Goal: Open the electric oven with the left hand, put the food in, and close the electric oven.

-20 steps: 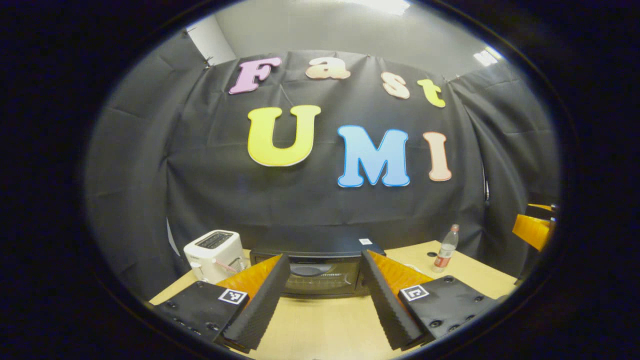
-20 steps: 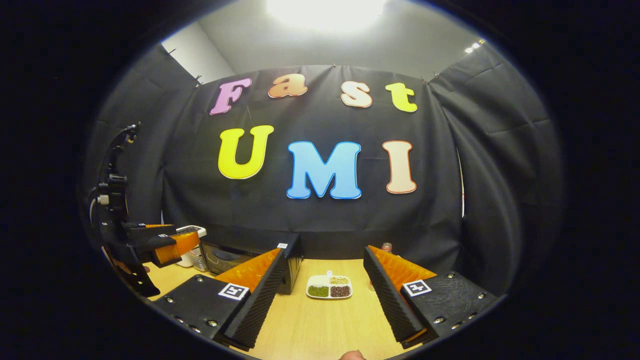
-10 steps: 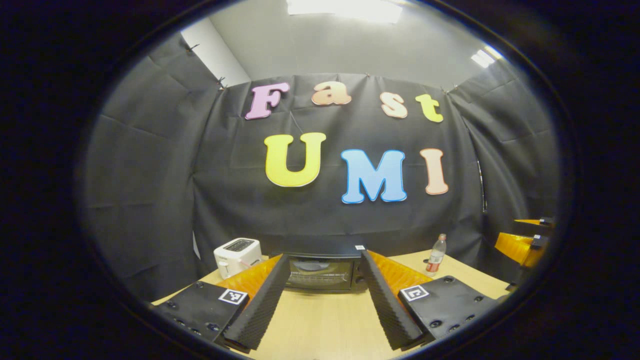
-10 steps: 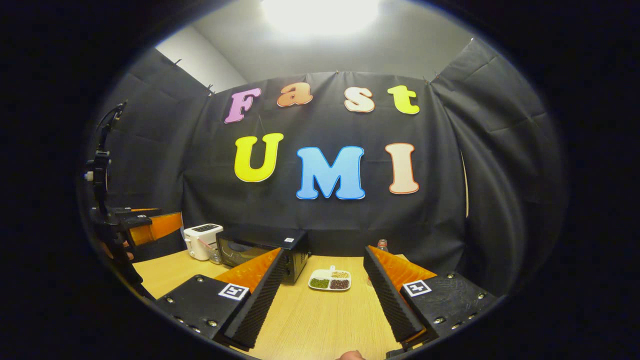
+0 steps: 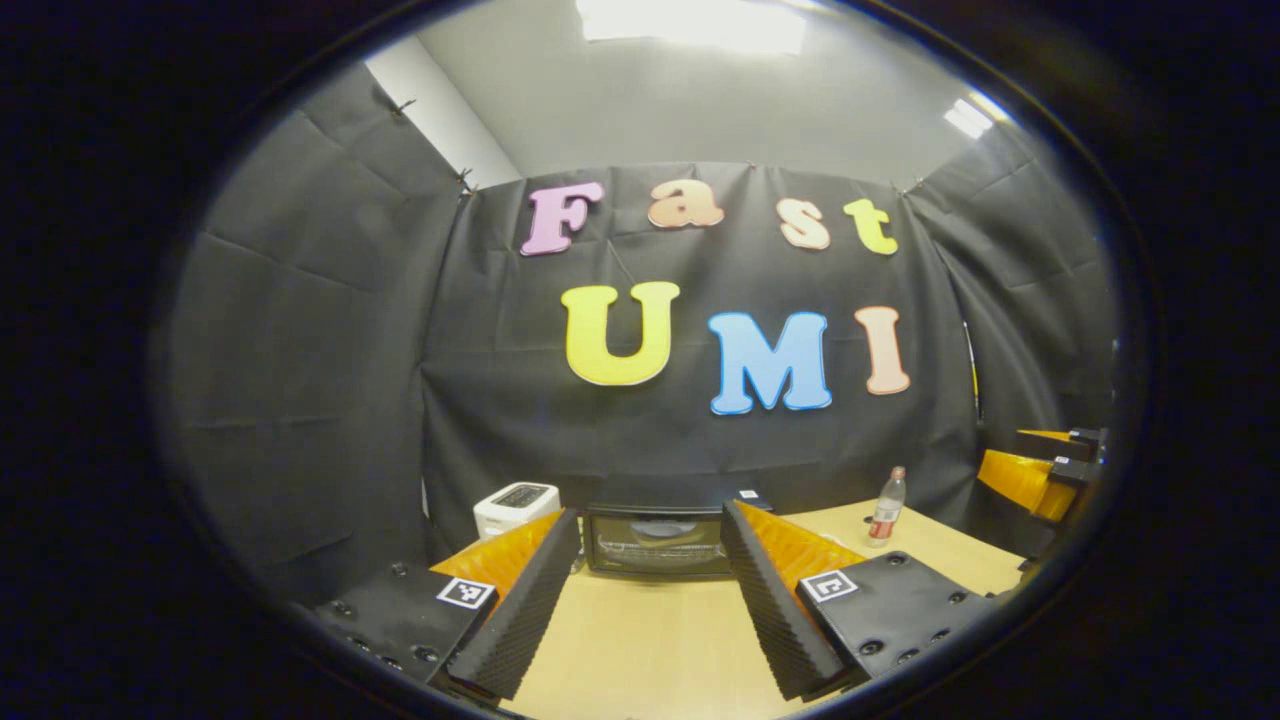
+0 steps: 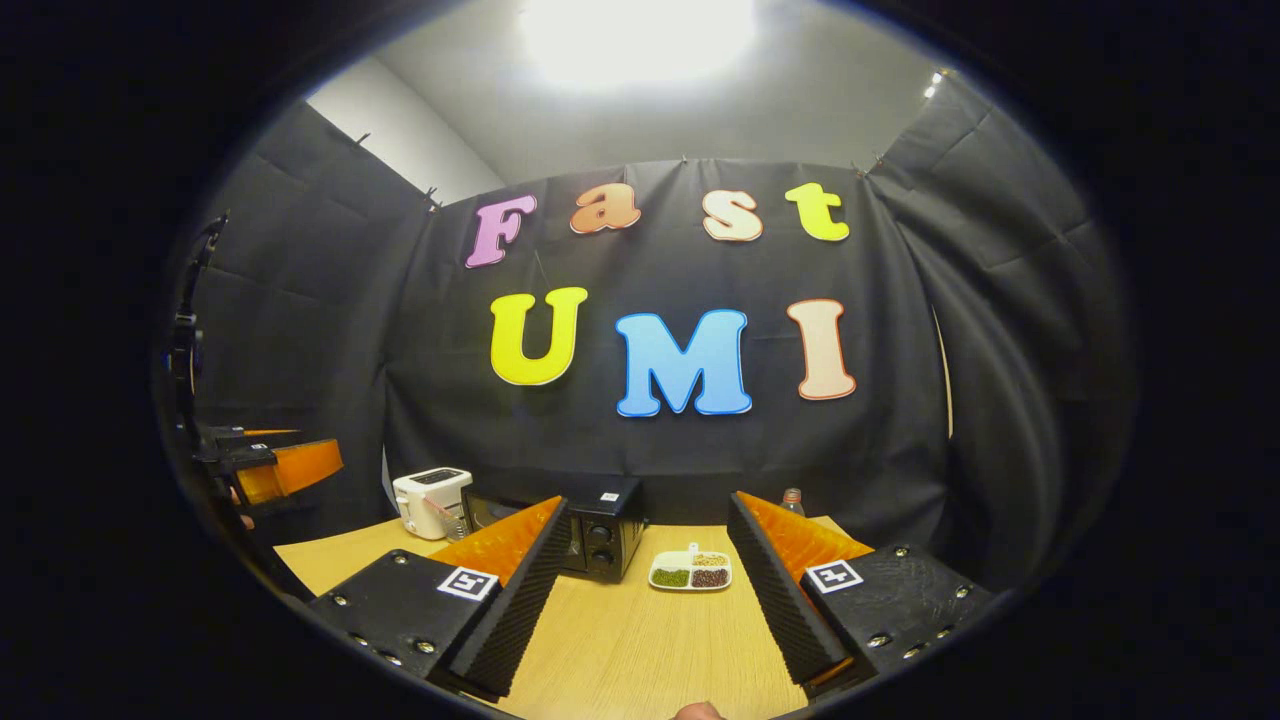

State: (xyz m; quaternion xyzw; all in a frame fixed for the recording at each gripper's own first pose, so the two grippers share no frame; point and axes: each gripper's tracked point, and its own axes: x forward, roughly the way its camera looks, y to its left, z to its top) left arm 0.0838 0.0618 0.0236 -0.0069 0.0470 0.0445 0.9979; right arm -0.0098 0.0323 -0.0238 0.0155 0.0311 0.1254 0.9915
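Observation:
A black electric oven (image 5: 657, 541) stands at the back of the wooden table, door closed; it also appears as the oven (image 6: 598, 535) left of centre in the right gripper view. A white divided plate of food (image 6: 690, 571) with green, brown and pale portions lies on the table to the oven's right. My left gripper (image 5: 650, 600) is open, well short of the oven and lined up with its door. My right gripper (image 6: 650, 600) is open above the table, the plate far ahead between its fingers. The left gripper (image 6: 270, 468) shows far left, the right gripper (image 5: 1035, 475) far right.
A white toaster (image 5: 515, 508) stands left of the oven, also seen as the toaster (image 6: 430, 500). A plastic bottle (image 5: 885, 508) with a red label stands at the back right of the table (image 5: 640, 640). Black cloth walls close the booth behind and at the sides.
Both grippers have drawn back from the table's rear, so the oven, toaster and plate look smaller and farther away. Both stay open and hold nothing.

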